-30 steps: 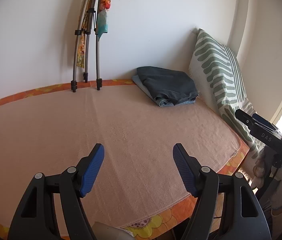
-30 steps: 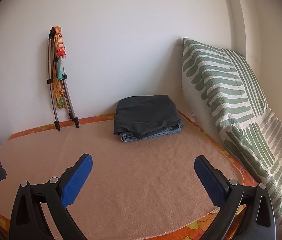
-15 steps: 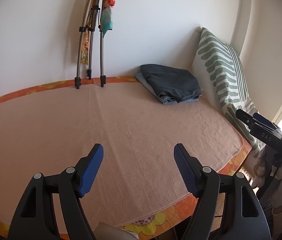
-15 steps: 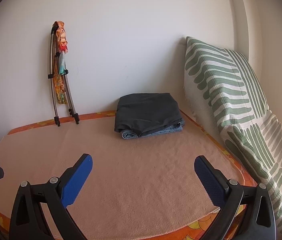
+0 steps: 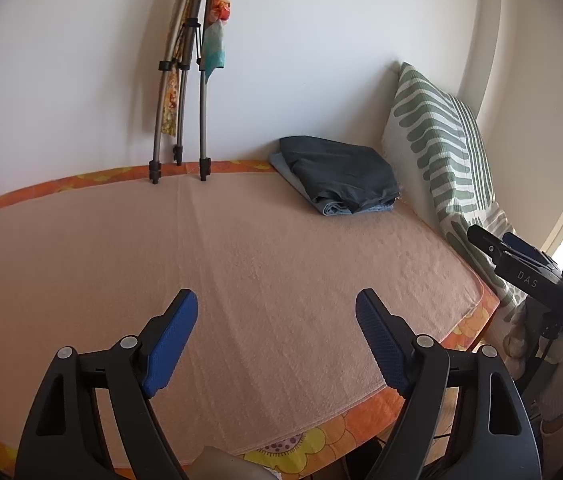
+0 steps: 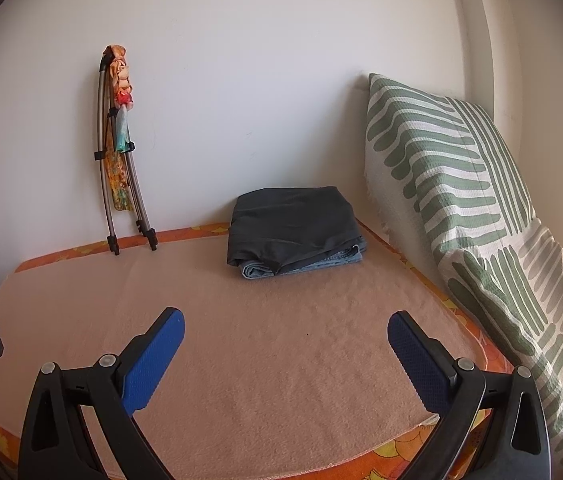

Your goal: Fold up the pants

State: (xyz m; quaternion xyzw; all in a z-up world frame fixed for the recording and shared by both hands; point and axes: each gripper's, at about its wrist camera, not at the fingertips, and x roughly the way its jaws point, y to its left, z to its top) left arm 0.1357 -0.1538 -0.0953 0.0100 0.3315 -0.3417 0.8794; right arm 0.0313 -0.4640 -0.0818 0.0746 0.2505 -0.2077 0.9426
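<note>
left gripper (image 5: 276, 312) held over peach towel (image 5: 241, 264) on bed, jaws opening, nothing between them. right gripper (image 6: 286, 334) held over same towel, jaws wide open, nothing between them. folded dark pants (image 6: 291, 228) laid on folded blue jeans (image 6: 305, 266) at far side of bed, close to wall, just beside striped pillow (image 6: 453, 184). pants well apart from both grippers. folded tripod (image 5: 185, 80) leaned on wall.

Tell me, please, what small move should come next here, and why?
Probably withdraw both hands: the pants already lie folded in a stack by the pillow. The left gripper is opening on nothing, and the right gripper stands open and empty.
</note>
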